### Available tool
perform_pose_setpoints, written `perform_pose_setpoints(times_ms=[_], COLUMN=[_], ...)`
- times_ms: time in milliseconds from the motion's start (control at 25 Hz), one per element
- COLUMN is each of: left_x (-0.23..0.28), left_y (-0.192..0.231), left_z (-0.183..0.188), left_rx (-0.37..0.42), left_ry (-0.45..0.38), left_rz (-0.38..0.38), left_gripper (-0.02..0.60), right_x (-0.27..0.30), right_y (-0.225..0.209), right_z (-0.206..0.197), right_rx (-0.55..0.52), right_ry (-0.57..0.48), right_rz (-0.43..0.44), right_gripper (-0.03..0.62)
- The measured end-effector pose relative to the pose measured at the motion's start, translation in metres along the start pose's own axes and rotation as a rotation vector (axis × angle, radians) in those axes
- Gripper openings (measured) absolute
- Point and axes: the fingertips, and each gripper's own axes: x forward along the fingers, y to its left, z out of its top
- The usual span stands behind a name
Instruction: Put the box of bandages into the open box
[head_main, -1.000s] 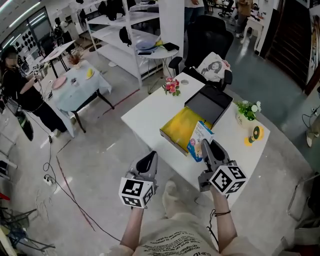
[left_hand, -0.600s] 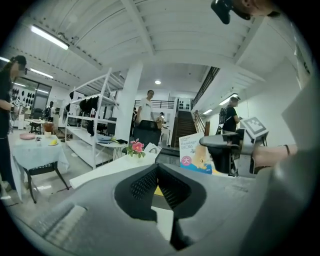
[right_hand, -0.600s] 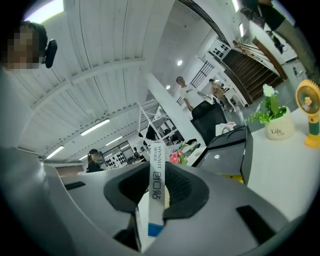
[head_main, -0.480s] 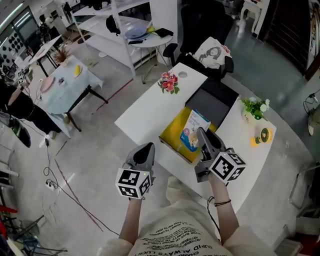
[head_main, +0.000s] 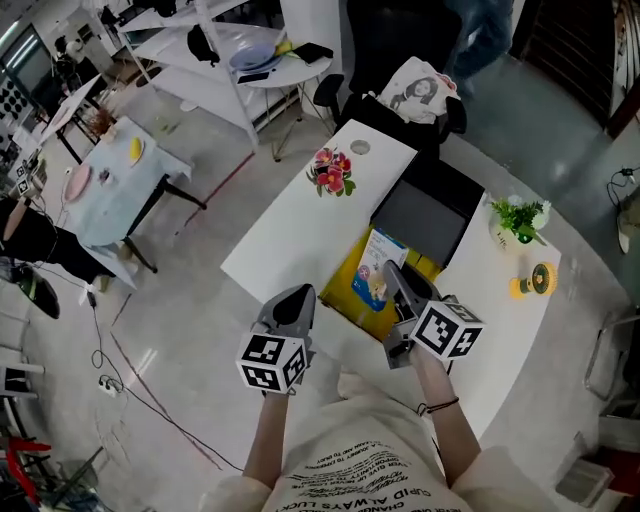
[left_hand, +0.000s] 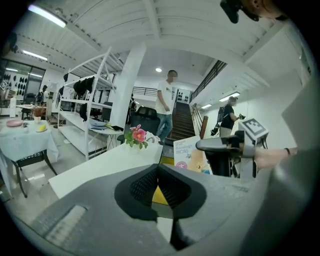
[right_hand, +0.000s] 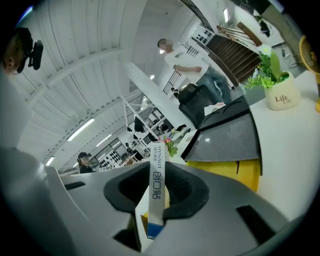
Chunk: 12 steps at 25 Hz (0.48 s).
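right claw (head_main: 392, 272) pinches the slim white-and-blue cardboard bandage box (head_main: 372, 268) over the yellow open box (head_main: 348, 300) by the near edge of the white surface (head_main: 300, 225); lower it flat inside before releasing. left claw (head_main: 297, 297) closed, empty.

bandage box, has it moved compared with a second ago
Yes. The bandage box, gripped by the right tool, has shifted from the near right edge of the yellow open box to above its middle.
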Motion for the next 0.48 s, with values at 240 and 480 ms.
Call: perform_pose_setpoints(times_ms=[240, 480], left_x=[0.021, 0.035], left_y=[0.001, -0.001], left_z=[-0.004, -0.016], left_rx=[-0.013, -0.021], left_ry=[0.037, 0.093], left_rz=[-0.031, -0.066], left_gripper=[0.021, 0.021], right_x=[0.016, 0.028], right_y=[-0.023, -0.045], right_z=[-0.012, -0.025], right_rx=[0.154, 0.249], right_ry=[0.028, 0.068], right_rz=[-0.049, -0.128], right_gripper=[0.092, 0.092])
